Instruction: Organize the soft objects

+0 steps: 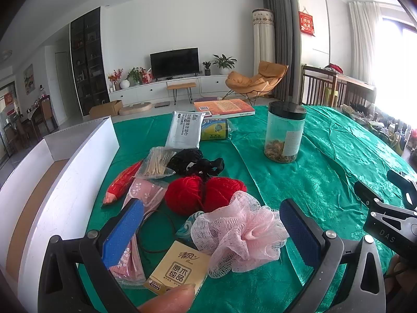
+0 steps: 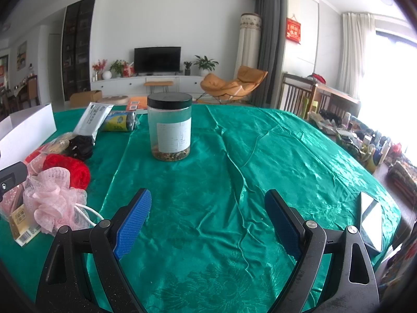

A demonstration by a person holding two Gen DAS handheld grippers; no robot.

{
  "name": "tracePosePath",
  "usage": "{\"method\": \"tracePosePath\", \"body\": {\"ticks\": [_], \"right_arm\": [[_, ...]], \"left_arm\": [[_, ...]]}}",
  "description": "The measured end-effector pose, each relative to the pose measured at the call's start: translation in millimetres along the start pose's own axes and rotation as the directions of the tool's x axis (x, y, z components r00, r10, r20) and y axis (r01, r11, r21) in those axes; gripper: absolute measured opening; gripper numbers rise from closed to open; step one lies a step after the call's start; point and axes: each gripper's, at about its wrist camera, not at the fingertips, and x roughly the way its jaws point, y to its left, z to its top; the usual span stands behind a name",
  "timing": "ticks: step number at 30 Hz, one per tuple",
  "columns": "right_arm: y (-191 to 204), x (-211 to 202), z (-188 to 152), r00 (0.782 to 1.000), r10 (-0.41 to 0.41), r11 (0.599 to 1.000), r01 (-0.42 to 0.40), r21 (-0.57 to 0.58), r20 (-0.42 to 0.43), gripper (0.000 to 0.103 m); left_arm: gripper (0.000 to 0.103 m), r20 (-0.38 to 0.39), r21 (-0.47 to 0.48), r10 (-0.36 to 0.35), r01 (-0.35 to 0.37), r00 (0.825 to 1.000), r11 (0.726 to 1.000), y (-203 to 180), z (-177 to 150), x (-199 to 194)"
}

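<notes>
A pink mesh bath puff lies on the green tablecloth, in the wide gap of my left gripper, which stands open above it without touching. Behind the puff sit two red yarn balls, black netted fabric, a pink flowered packet and a tan tissue pack. My right gripper is open over bare cloth. The puff and red yarn lie to its left.
A white open box stands at the table's left. A clear jar with a black lid, a silver wipes pack, a green-yellow roll and a book sit farther back. A phone lies near the right edge.
</notes>
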Motion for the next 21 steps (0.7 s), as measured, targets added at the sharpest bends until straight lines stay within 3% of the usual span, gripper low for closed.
{"method": "tracePosePath", "body": {"ticks": [21], "right_arm": [[1.4, 1.7, 0.0, 1.0, 0.002, 1.0, -0.002, 0.001, -0.004, 0.091]], "left_arm": [[0.103, -0.007, 0.005, 0.012, -0.012, 1.0, 1.0, 5.3, -0.8, 0.0]]}}
